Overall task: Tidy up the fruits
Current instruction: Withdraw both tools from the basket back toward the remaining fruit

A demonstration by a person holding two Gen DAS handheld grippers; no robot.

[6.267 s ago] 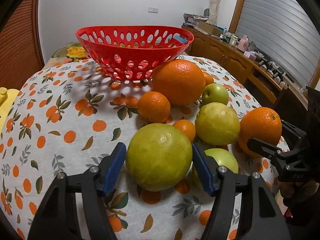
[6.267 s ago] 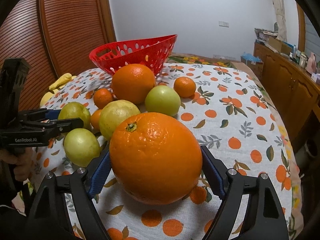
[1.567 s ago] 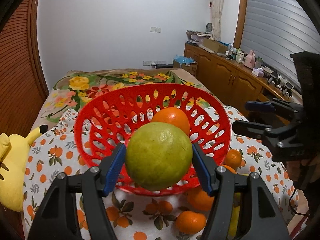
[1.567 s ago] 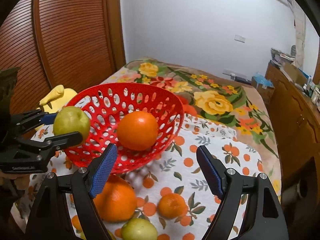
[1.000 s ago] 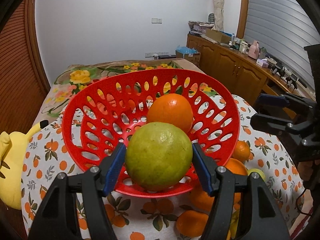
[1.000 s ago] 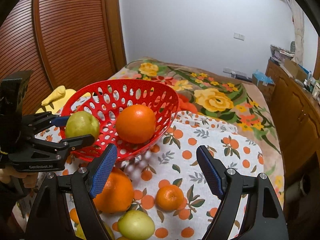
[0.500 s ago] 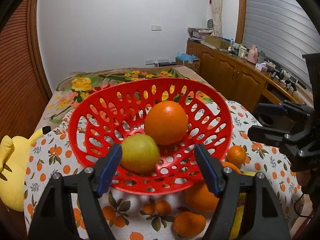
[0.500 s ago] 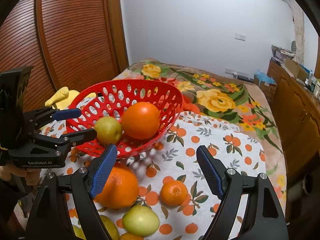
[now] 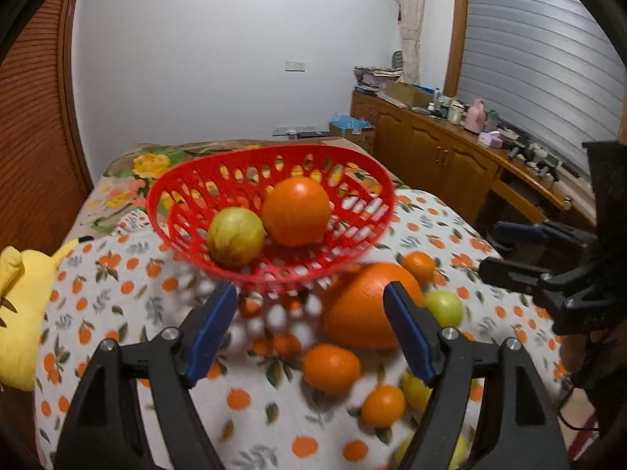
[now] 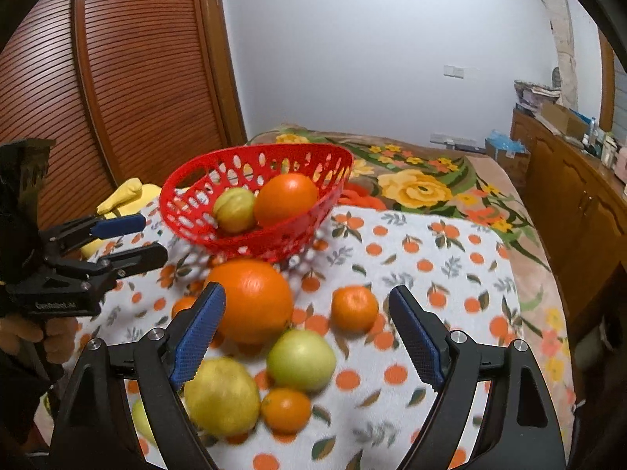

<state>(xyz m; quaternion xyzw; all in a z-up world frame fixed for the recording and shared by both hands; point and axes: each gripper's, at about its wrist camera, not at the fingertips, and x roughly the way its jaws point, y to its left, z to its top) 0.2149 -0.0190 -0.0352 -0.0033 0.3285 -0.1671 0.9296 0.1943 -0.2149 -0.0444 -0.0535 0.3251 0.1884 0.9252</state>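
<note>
Nearest the right wrist camera, the right gripper [image 10: 307,333] is hanging over the loose fruit with its jaws spread wide and holding nothing, framing a yellow-green fruit [image 10: 222,395], a small orange [image 10: 286,409] and a green apple [image 10: 301,360] on the orange-print tablecloth [image 10: 439,258]. The left gripper [image 9: 311,329] is likewise standing open and empty above a small mandarin [image 9: 331,368], with the big orange [image 9: 366,305] just beyond. Judging by this, the step in hand is reaching for the next piece: each hand is best choosing a fruit standing clear of its neighbours, such as the lone mandarin [image 10: 354,308], lowering so the pads straddle its widest part, and closing gently so it is not rolling away. Farther back, the red basket [image 9: 372,180] is holding one orange [image 9: 296,211] touching a green fruit [image 9: 235,235]; most fruit is waiting outside it.
</note>
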